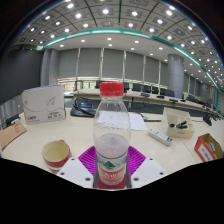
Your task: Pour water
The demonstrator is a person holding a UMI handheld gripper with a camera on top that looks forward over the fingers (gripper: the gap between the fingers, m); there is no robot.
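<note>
Standing upright, water bottle (111, 135) is clamped between the tongs (111, 172), paper cup (56, 154) beside.

Clear glossy plastic bottle (111, 140) with smooth red plastic cap (111, 89); paper cup (56, 154); smooth, pale matt table (150, 150).

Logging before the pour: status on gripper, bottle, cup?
Gripper fingers flank the water bottle, upright, red cap on; grip unconfirmed. Paper cup beside it on the table. Nothing between bottle and cup.
</note>
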